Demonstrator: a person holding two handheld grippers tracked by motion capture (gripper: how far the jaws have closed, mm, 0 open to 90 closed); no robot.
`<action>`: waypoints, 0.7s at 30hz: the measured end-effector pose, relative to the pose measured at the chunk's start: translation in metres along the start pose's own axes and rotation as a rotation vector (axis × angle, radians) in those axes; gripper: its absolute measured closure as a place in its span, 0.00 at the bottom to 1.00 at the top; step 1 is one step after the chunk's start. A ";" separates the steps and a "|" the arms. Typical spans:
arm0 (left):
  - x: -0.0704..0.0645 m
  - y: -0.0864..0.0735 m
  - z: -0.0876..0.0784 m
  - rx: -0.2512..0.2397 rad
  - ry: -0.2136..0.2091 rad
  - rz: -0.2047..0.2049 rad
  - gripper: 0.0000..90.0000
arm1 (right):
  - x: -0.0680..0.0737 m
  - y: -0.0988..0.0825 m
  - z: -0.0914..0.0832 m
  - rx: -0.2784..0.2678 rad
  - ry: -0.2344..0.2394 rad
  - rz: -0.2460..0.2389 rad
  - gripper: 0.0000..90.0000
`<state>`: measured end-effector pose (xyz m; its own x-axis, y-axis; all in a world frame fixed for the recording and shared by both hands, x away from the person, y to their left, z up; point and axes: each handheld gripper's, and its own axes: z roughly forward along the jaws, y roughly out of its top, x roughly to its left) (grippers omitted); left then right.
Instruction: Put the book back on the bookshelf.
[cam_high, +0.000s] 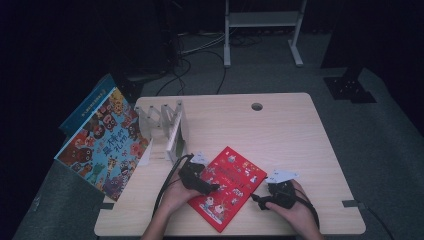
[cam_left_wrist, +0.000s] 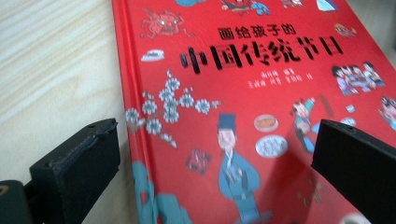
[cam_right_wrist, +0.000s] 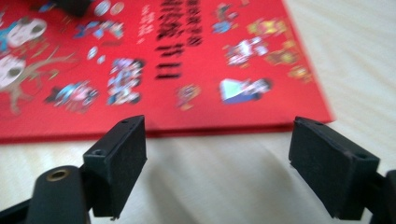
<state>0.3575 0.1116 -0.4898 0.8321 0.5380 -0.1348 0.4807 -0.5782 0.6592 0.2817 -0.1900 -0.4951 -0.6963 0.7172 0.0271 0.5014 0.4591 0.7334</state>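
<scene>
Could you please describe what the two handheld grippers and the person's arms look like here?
Both the left gripper and right gripper are black, each topped by a pale three-cornered plate and trailing a black cable. Their jaws are blocky black pads with small screw holes. The forearms are bare, with no sleeves in view.

Light wooden table (cam_high: 290, 130): red picture book (cam_high: 227, 187) flat near front; white slotted rack (cam_high: 167, 125) back left.

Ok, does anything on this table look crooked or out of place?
The red picture book lies flat but skewed, corners pointing at the wooden table's edges. The blue illustrated book leans beside the white slotted rack, overhanging the table's left edge. Nothing looks spilled or damaged.
</scene>
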 end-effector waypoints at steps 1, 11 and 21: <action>0.000 0.002 0.001 0.009 0.009 0.012 0.00 | 0.000 0.000 0.000 0.000 0.000 0.000 0.20; -0.003 0.008 0.010 -0.019 0.048 -0.028 0.00 | 0.025 -0.001 0.011 0.012 0.019 -0.055 0.13; -0.014 0.008 0.014 -0.035 0.089 -0.066 0.00 | 0.032 0.001 0.016 0.032 0.026 -0.052 0.00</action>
<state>0.3537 0.0915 -0.4931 0.7700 0.6278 -0.1136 0.5226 -0.5185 0.6768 0.2679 -0.1584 -0.5046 -0.7350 0.6780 0.0075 0.4798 0.5122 0.7123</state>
